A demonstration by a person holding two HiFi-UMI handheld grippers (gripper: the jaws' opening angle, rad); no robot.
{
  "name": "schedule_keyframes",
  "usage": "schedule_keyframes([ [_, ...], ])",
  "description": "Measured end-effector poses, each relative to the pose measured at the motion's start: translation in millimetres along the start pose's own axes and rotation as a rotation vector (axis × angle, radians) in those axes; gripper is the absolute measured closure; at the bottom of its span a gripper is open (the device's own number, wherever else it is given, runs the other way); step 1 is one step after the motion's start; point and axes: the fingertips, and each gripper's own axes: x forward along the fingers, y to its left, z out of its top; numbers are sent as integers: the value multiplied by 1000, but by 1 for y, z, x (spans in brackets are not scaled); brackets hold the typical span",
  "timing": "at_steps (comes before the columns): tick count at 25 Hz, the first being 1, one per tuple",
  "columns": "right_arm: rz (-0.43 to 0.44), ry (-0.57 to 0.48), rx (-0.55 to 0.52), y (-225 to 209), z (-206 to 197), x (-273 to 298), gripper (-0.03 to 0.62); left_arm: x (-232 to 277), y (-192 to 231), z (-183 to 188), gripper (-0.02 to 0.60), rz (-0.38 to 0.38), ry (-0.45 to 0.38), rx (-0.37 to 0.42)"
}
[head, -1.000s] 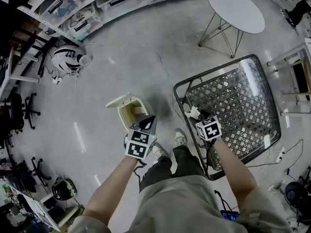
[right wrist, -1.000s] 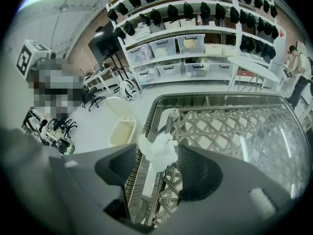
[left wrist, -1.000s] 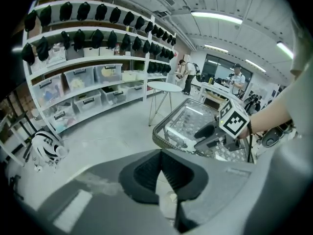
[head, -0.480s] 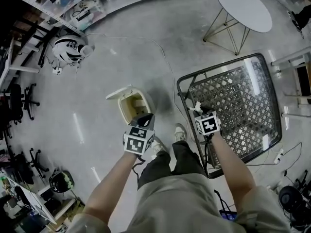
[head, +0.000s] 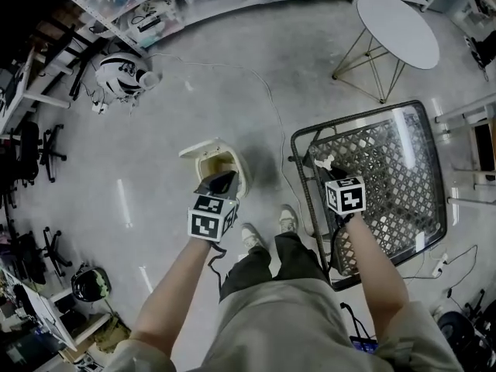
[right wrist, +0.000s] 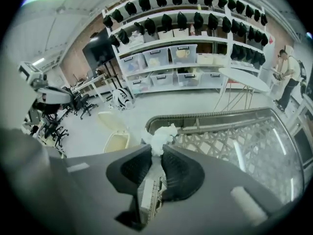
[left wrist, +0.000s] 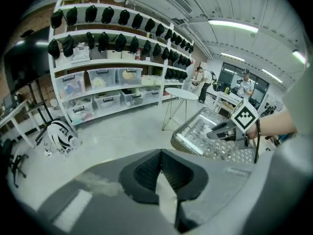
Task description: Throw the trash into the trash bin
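Over the grey floor, 1 wad of trash is pinched above a cart, with the bin open alongside.

Biggest is the metal mesh cart [head: 358, 121], its floor mostly bare. Beside it stands the cream trash bin [head: 242, 170] with its lid flipped back; its contents cannot be made out. The left gripper [head: 219, 181] hangs over the bin's mouth, its jaws together with nothing between them. The right gripper [head: 326, 167] is over the cart's near corner. Its jaws have just been closing and now clamp the white crumpled trash [right wrist: 159, 137]. Only the right gripper view shows that pinch clearly. Only the head view shows the bin beneath the left gripper.
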Motion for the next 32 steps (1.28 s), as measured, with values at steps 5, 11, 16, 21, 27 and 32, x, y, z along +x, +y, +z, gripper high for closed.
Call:
schedule_keyframes([
  [5,31,-137,-94,31,63,-27,528,-37,38,19,578,92,-80,-35],
  [11,132,-241,-224,107,125,-39,528,-89,87,19,578,200,-157,-78],
  [16,235,-252,-307,177,150,-24,528,-124,129,-4,578,290,-179,-104],
  [21,335,-185,-373,247,148,8,528,-147,165,-37,579,342,-167,-158],
  [27,383,-65,-387,301,114,64,528,-146,197,-88,579,375,-134,-216],
  [32,402,30,-417,333,75,118,528,-122,217,-130,578,368,-87,-215],
])
